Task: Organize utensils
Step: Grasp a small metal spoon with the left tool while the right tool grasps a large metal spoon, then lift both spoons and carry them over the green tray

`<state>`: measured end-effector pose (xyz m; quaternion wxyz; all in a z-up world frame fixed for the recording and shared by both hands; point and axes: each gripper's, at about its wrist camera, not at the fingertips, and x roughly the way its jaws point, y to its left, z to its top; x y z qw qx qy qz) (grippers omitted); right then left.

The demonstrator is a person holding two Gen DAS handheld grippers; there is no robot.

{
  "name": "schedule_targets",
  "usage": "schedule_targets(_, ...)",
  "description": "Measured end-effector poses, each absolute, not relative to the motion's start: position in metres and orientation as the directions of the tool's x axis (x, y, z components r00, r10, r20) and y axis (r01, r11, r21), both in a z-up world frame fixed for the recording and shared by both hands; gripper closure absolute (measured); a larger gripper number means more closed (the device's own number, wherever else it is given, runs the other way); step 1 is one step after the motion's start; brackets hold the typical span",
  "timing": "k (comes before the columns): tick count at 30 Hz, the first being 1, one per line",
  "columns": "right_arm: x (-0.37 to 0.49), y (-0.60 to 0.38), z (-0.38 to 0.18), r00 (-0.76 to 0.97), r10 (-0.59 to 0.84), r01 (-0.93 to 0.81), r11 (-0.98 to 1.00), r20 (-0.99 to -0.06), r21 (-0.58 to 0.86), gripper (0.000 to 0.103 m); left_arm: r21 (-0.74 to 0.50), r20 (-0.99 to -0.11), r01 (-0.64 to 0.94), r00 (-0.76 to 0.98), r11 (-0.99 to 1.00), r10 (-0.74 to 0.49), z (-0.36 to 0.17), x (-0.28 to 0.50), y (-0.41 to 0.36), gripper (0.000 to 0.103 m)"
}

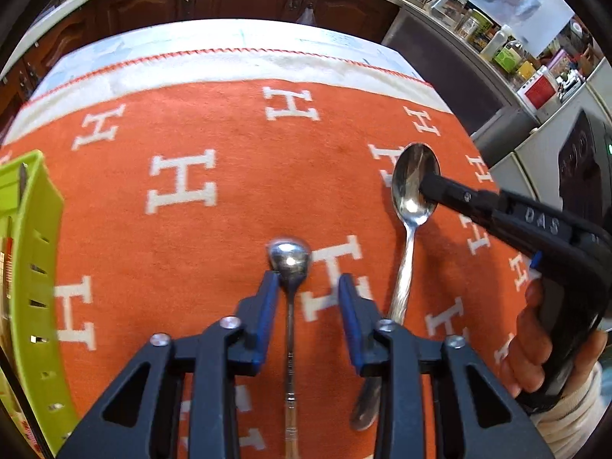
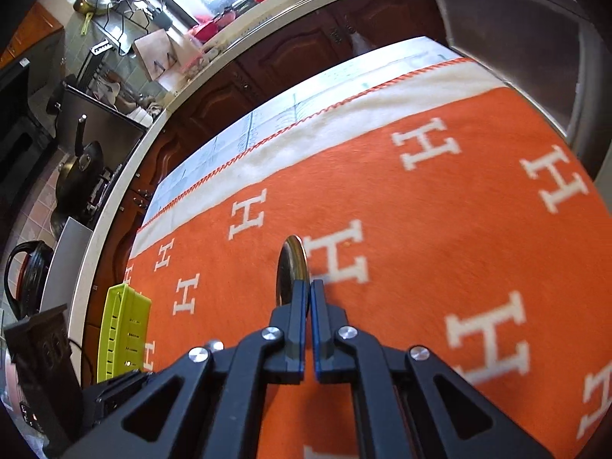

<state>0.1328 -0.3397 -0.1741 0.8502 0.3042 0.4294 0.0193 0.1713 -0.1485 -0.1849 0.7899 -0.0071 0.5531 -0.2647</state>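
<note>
Pinching large spoon (image 1: 415,179), right gripper (image 2: 309,290) angled downward.

Black hand-held gripper (image 1: 308,294), blue pads, cream sleeve (image 1: 570,417)

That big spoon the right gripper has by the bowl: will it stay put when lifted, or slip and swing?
The large spoon looks like polished metal, so probably stiff but slippery. The right gripper pinches only the bowl's thin edge, so it may pivot, with the long handle drooping. Lying on the soft orange cloth, it should slide rather than roll.
</note>
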Motion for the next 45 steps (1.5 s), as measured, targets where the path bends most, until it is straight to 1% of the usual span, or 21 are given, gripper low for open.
schedule_targets(1,0.130,-0.341,-0.175,0.631,0.296,0.233,0.810,-0.717,0.539,0.101,-0.337,-0.866,0.393,0.228,0.856,-0.445,-0.187,0.173,-0.148,0.093)
schedule_targets(3,0.124,-0.342,-0.177,0.629,0.300,0.243,0.800,-0.717,0.548,0.101,-0.388,-0.852,0.354,0.213,0.851,-0.478,-0.190,0.177,-0.145,0.094)
schedule_targets(7,0.115,-0.340,-0.183,0.618,0.305,0.248,0.799,-0.725,0.548,0.101,-0.406,-0.844,0.326,0.225,0.854,-0.487,-0.192,0.177,-0.144,0.096)
schedule_targets(13,0.104,-0.337,-0.183,0.617,0.304,0.242,0.804,-0.726,0.543,0.101,-0.315,-0.855,0.376,0.286,0.871,-0.432,-0.187,0.167,-0.160,0.099)
schedule_targets(18,0.098,-0.339,-0.185,0.618,0.304,0.246,0.802,-0.725,0.545,0.101,-0.257,-0.856,0.432,0.313,0.864,-0.411,-0.180,0.158,-0.172,0.102)
schedule_targets(24,0.094,-0.339,-0.188,0.612,0.309,0.251,0.797,-0.728,0.549,0.101,-0.223,-0.869,0.451,0.309,0.864,-0.386,-0.184,0.156,-0.180,0.102)
schedule_targets(28,0.093,-0.341,-0.189,0.614,0.312,0.253,0.792,-0.725,0.556,0.101,-0.180,-0.872,0.462,0.334,0.868,-0.359,-0.184,0.156,-0.185,0.102)
schedule_targets(31,0.093,-0.340,-0.189,0.614,0.312,0.253,0.792,-0.725,0.556,0.101,-0.171,-0.868,0.463,0.346,0.870,-0.355,-0.184,0.157,-0.185,0.101)
schedule_targets(34,0.093,-0.340,-0.189,0.614,0.314,0.252,0.792,-0.724,0.557,0.101,-0.183,-0.864,0.465,0.344,0.866,-0.368,-0.184,0.157,-0.183,0.103)
schedule_targets(37,0.092,-0.337,-0.187,0.611,0.327,0.232,0.796,-0.721,0.558,0.101,-0.234,-0.854,0.469,0.320,0.852,-0.411,-0.184,0.158,-0.176,0.103)
schedule_targets(39,0.091,-0.335,-0.183,0.614,0.340,0.216,0.796,-0.712,0.566,0.101,-0.244,-0.844,0.475,0.326,0.845,-0.426,-0.180,0.155,-0.169,0.103)
schedule_targets(45,0.088,-0.325,-0.167,0.618,0.389,0.163,0.787,-0.683,0.596,0.101,-0.287,-0.791,0.501,0.357,0.816,-0.497,-0.152,0.140,-0.142,0.103)
